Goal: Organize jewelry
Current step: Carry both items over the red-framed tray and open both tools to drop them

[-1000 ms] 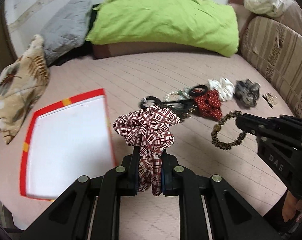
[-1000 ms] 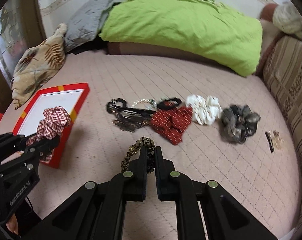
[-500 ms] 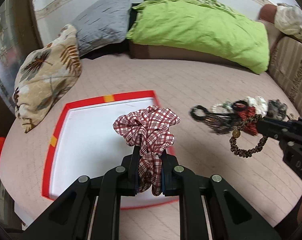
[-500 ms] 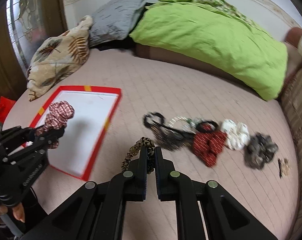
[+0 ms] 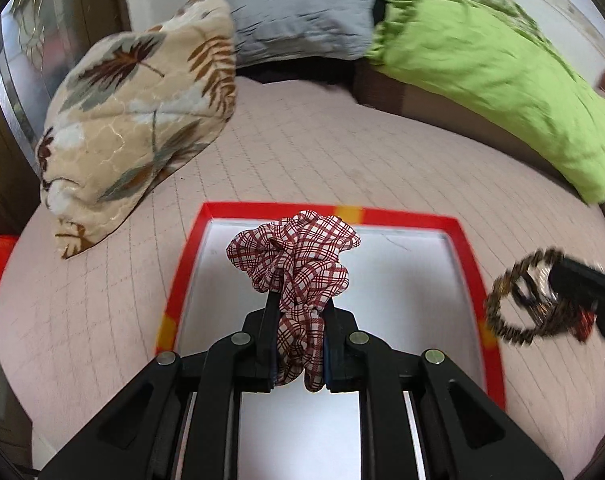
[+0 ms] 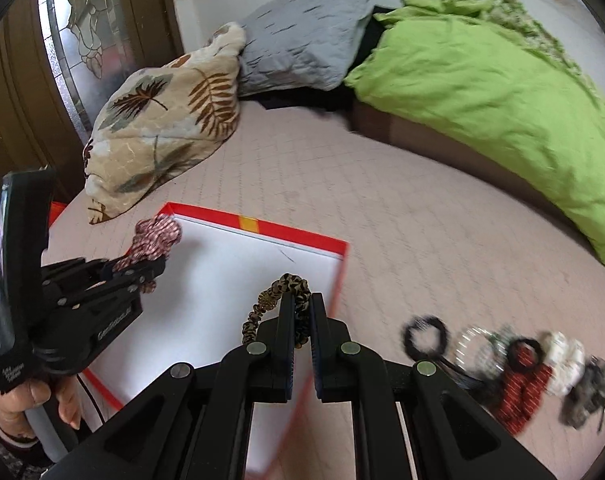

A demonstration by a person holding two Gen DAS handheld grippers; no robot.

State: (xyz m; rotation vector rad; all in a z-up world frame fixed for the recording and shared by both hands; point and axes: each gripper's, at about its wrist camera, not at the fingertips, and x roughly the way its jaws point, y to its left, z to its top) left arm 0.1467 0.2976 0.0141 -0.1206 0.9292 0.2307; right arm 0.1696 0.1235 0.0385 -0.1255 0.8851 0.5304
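Your left gripper [image 5: 300, 312] clamps the plaid scrunchie [image 5: 298, 256] at frame centre, over the red-rimmed tray [image 5: 468, 256]. Your right gripper [image 6: 301, 312] pinches the leopard hair tie [image 6: 280, 292], lower centre.

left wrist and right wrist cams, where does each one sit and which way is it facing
Left wrist: on the left tool, angled down over the red-rimmed tray; its own fingers grip the plaid scrunchie.
Right wrist: on the right tool, angled down at the tray's right edge; fingers pinch the leopard hair tie; a hand shows.
Shared: tray, both tools, leaf pillow, green blanket.
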